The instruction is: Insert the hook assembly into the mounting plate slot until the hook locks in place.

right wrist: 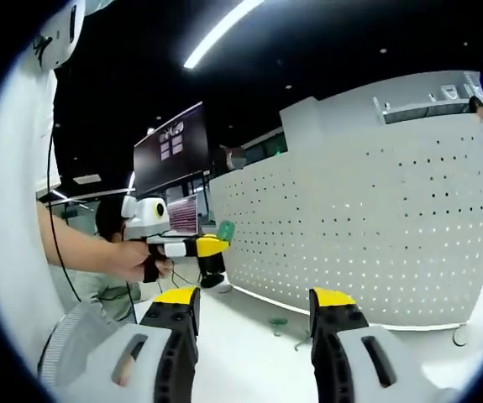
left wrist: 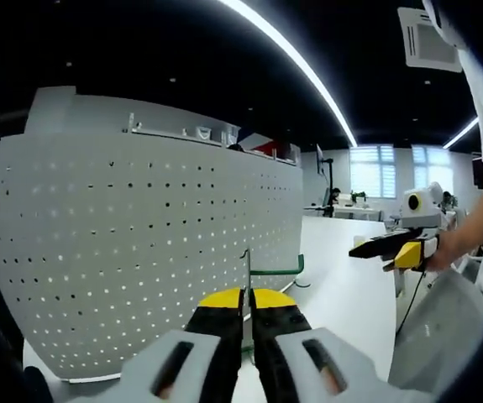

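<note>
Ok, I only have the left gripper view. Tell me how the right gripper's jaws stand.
Observer: The right gripper has its jaws wide apart, with nothing between them.
Operator: Check the table near the board for loose parts.
Observer: A small green piece lies on the white table, just in front of the foot of the board.
Operator: Say what's behind my left gripper.
Observer: In the right gripper view, a dark screen stands behind the left gripper.
</note>
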